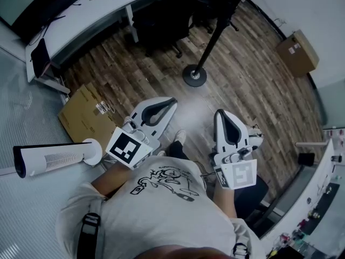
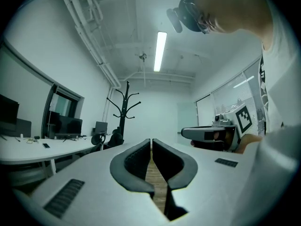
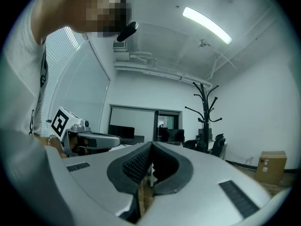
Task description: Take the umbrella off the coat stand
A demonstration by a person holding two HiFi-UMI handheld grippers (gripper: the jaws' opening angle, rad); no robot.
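Head view, looking steeply down. The person holds the left gripper (image 1: 170,103) and the right gripper (image 1: 220,114) side by side at waist height over a wood-plank floor (image 1: 248,85), both pointing away from the body. The coat stand (image 1: 212,41) is well ahead of them: a dark pole leaning up from a round base, its top lost among dark shapes near the office chairs (image 1: 159,20). The umbrella cannot be made out in any view. A flattened cardboard sheet (image 1: 81,112) and a white tower fan (image 1: 51,158) lie to the left. A closed cardboard box (image 1: 296,52) stands far right by the wall, and a long white desk (image 1: 91,12) runs along the top.

Left gripper view. The left gripper (image 2: 151,141) has its jaws closed, the dark pads meeting at the tips with nothing between them. The coat stand (image 2: 125,108) is upright across the room, and the right gripper (image 2: 211,134) is alongside.

Right gripper view. The right gripper (image 3: 151,145) is likewise closed on nothing, its pads touching at the tips. The coat stand (image 3: 205,112) rises right of centre, the cardboard box (image 3: 269,166) is at far right, and the left gripper (image 3: 87,140) is at left.
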